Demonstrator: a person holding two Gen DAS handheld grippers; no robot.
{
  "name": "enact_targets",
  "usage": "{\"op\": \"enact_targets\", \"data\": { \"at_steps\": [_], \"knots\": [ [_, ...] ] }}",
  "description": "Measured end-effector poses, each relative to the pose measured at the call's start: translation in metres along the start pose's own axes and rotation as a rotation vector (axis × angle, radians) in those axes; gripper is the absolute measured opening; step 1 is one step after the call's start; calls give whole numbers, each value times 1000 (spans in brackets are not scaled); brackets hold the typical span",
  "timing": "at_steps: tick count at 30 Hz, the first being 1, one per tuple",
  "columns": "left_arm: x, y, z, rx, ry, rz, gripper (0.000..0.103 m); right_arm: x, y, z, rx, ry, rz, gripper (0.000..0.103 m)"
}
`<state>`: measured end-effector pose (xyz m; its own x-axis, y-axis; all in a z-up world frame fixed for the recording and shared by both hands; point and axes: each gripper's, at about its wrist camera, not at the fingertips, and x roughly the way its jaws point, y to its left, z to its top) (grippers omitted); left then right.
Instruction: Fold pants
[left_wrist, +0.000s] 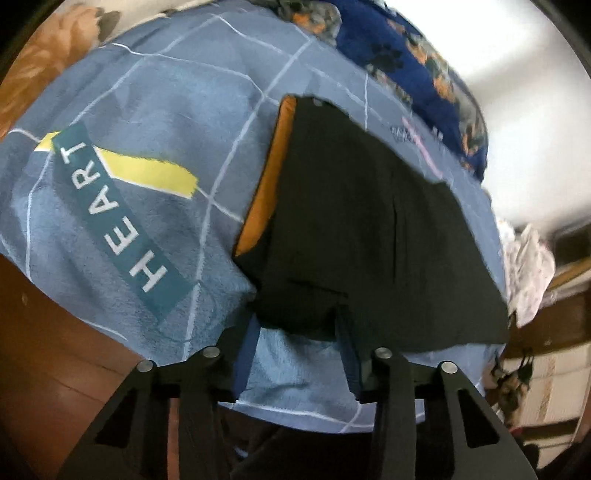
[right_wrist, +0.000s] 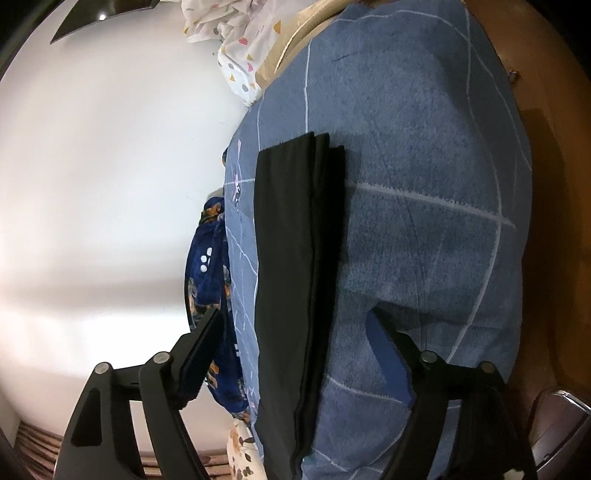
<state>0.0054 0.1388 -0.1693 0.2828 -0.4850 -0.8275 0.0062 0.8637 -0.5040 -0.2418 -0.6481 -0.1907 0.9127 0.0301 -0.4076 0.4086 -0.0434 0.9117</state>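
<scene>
Folded black pants (left_wrist: 369, 221) lie on the blue checked bed cover (left_wrist: 166, 92), an orange lining (left_wrist: 269, 192) showing along their left edge. My left gripper (left_wrist: 297, 317) points down at their near corner. The pants' edge lies flat between its blue-padded fingers (left_wrist: 245, 350), a gap of bed cover shows between them, and the pads are not pressing the cloth. In the right wrist view the pants (right_wrist: 295, 258) form a long narrow strip. My right gripper (right_wrist: 295, 312) stands wide open astride that strip, one finger on each side and apart from it.
A dark blue paw-print blanket (left_wrist: 406, 66) lies bunched along the bed's far side by the white wall (right_wrist: 92, 166). White printed cloth (right_wrist: 236, 37) sits at the bed's end. A wooden surface (left_wrist: 55, 332) borders the near edge. A teal HEART label (left_wrist: 110, 210) marks the cover.
</scene>
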Motion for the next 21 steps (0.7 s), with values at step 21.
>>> {"op": "enact_targets", "data": {
  "at_steps": [21],
  "knots": [
    [-1,-25,21,131,-91,250,12,4,-6,-2,26,-7,-9,85]
  ]
}}
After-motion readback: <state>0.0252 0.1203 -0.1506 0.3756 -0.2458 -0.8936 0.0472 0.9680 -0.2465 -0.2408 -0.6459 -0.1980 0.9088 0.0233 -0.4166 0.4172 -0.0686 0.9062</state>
